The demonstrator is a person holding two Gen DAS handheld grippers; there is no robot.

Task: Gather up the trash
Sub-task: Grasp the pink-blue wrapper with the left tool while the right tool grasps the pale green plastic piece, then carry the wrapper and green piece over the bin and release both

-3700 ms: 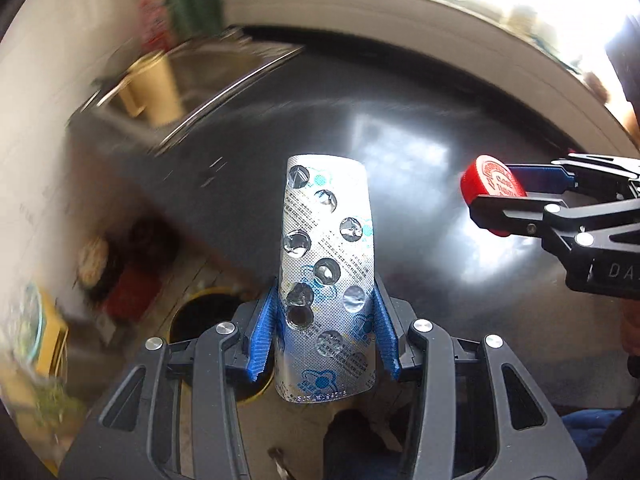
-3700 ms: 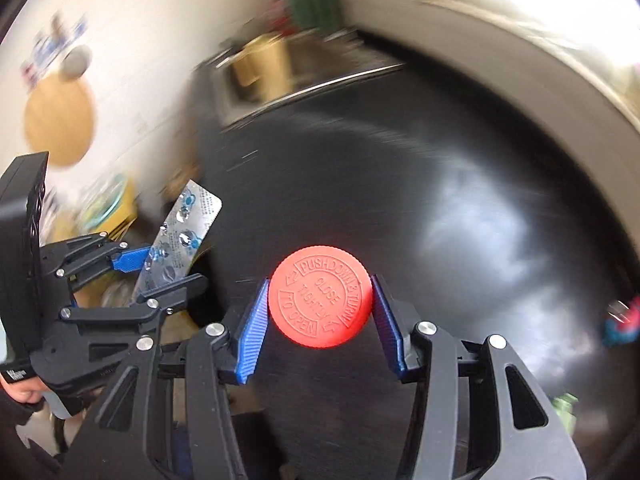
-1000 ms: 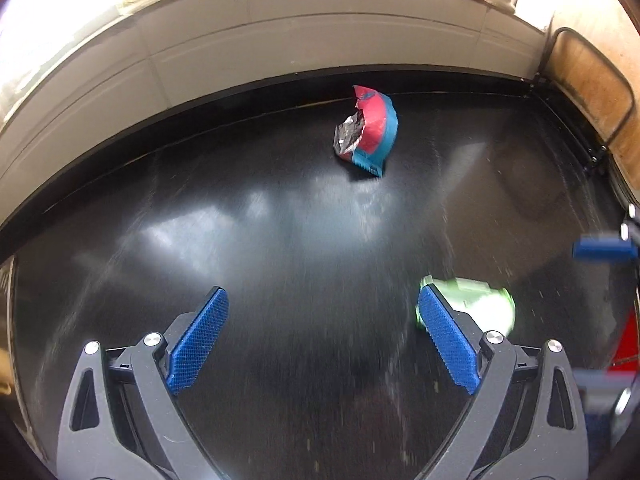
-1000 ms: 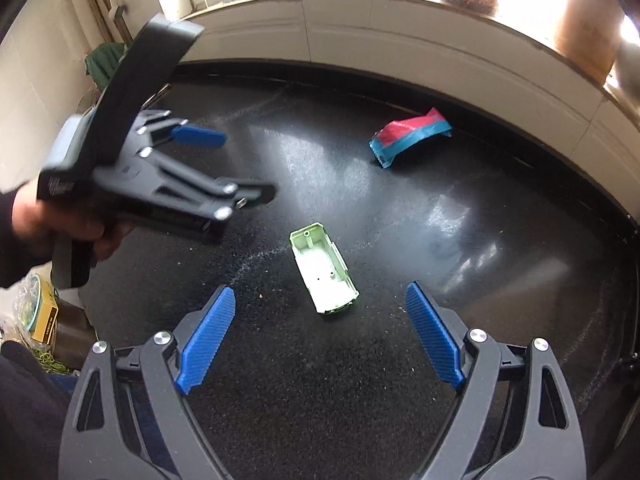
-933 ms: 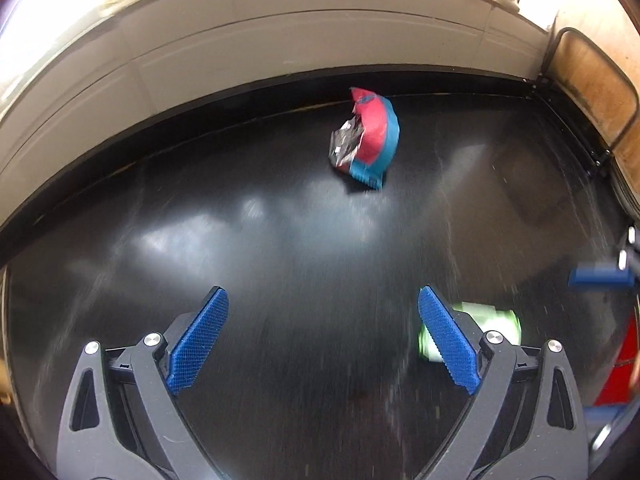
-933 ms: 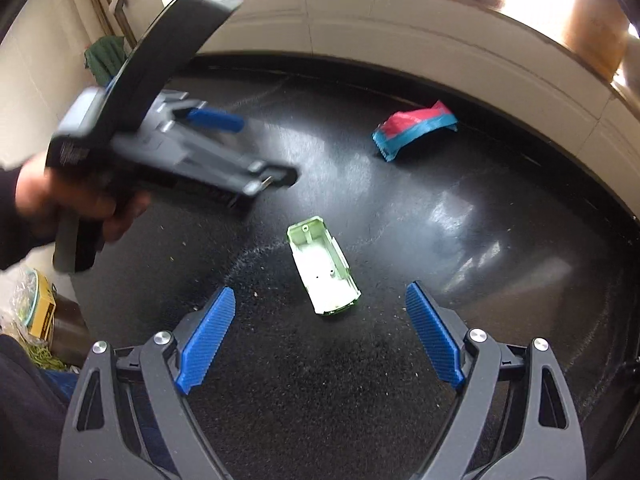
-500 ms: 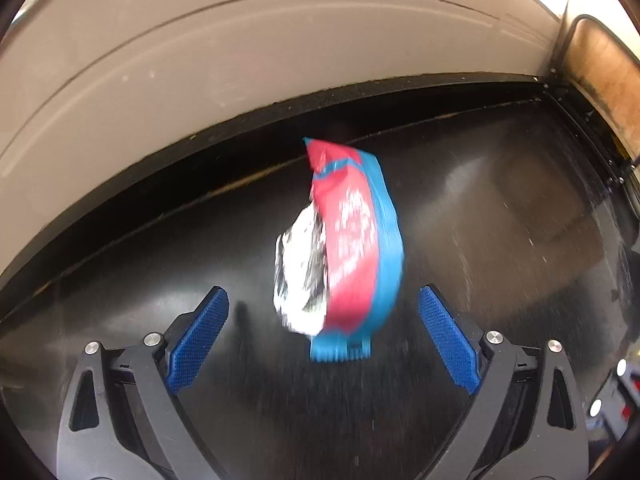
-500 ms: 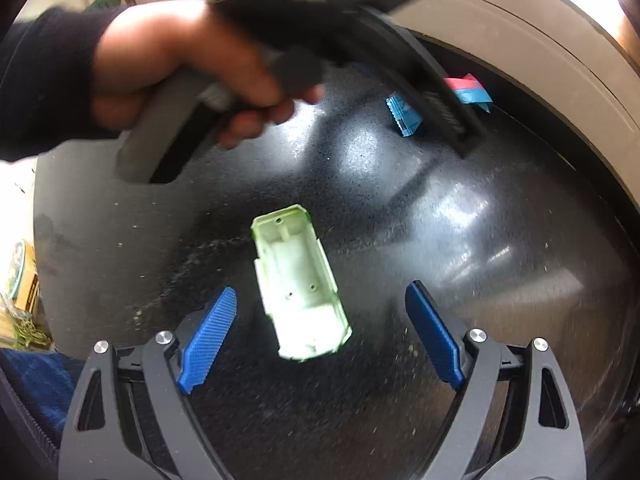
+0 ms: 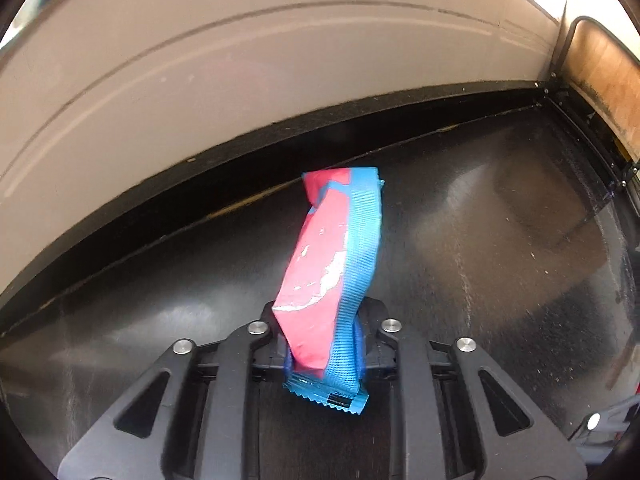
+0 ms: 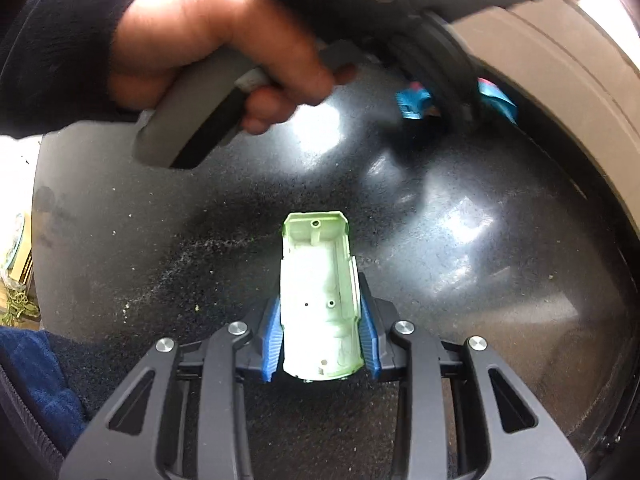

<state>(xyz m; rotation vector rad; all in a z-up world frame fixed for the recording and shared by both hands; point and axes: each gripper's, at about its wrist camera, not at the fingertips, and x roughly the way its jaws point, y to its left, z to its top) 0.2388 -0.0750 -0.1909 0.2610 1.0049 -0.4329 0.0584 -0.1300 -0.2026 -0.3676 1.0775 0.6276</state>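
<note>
Our left tool [image 9: 324, 354] has just closed on the red-and-blue wrapper [image 9: 334, 264], our right tool [image 10: 322, 338] on the green plastic shell [image 10: 318, 300], both low over the tabletop [image 10: 480, 280]. Crumpling foil could slip free when lifted.

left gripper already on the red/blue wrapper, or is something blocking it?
Looks like yes: the left gripper has just closed on the red and blue wrapper, pads pinching its lower end. Nothing else sits between them on the black counter.

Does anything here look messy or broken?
Yes. Pale crumbs are scattered over the black counter, and the green shell in the right tool looks like a broken-off toy part.
</note>
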